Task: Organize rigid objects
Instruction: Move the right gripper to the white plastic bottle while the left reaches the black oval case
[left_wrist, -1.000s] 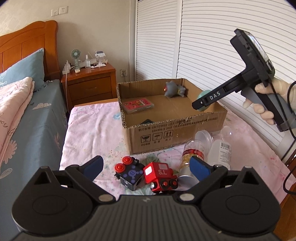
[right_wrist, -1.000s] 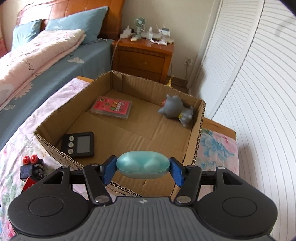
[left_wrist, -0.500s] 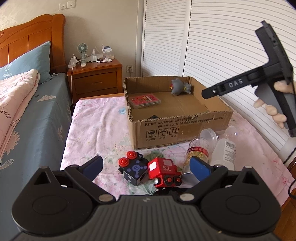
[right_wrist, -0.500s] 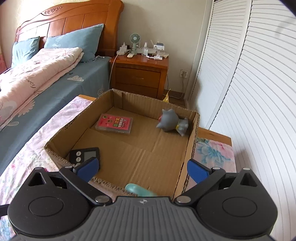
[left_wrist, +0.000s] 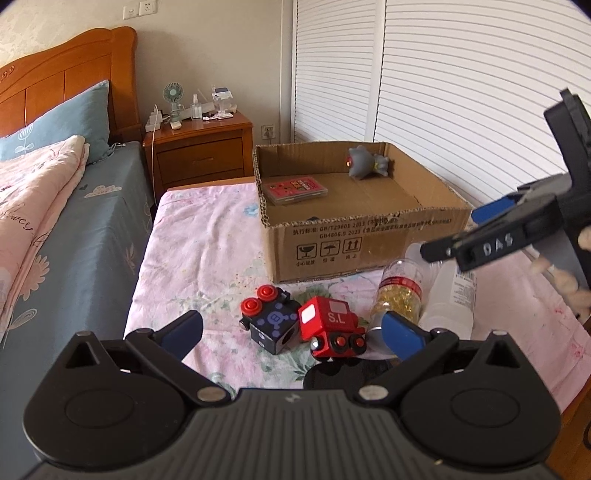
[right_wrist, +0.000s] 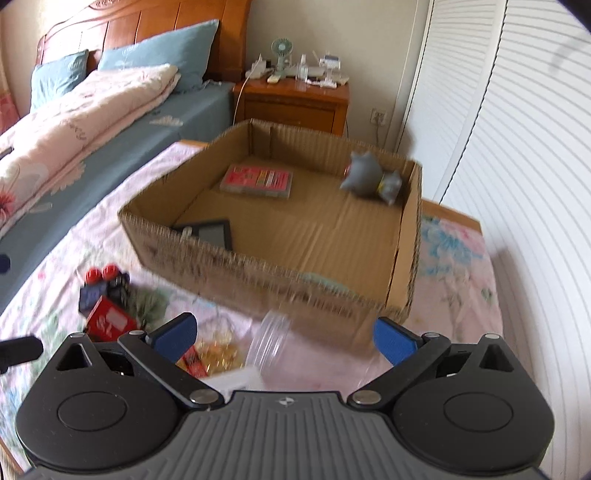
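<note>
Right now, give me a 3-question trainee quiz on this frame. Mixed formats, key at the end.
1. True or false: the right gripper is holding something.
2. Which toy lies in the cardboard box? A) grey figure B) red train C) black cube with red buttons
3. Fill in: the capsule bottle lies on the floral cloth, ____ the box.

Key
1. False, jaws open and empty.
2. A
3. outside
</note>
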